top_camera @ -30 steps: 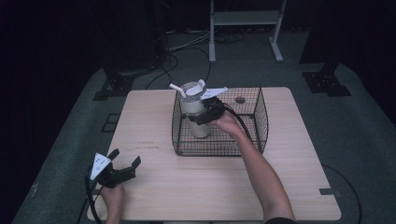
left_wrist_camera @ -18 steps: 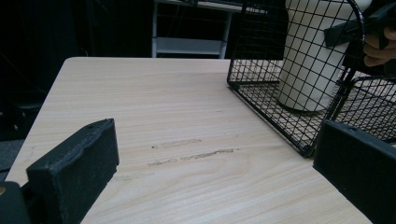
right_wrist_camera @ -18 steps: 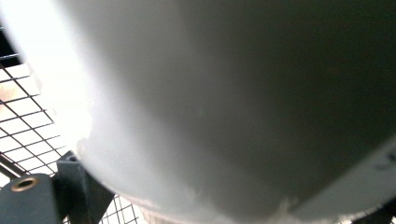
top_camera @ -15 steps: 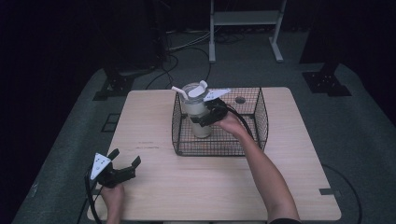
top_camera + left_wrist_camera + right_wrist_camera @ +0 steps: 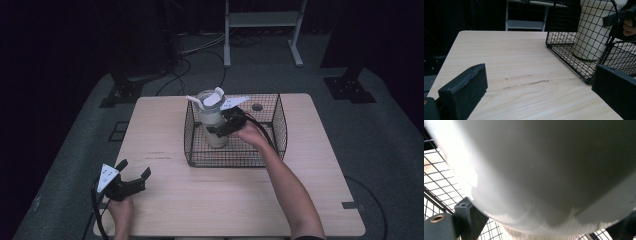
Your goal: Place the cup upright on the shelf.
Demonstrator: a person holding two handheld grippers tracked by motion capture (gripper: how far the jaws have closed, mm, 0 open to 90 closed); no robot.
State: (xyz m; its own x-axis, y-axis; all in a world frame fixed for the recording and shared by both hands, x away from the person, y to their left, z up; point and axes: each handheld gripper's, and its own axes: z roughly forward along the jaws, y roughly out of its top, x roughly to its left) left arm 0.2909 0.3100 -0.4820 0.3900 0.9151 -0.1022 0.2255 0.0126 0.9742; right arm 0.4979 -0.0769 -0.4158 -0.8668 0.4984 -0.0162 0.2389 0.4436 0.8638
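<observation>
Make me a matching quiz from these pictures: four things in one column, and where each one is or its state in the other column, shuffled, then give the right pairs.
Things
1. cream bottle
2. wire basket
3. left claw
4. right claw

Places or states
A. open over the table's near left corner, holding nothing
B. standing upright inside the basket
C. around the bottle's body inside the basket
D. sitting on the far middle part of the wooden table

Pairs: 1-B, 2-D, 3-A, 4-C
</observation>
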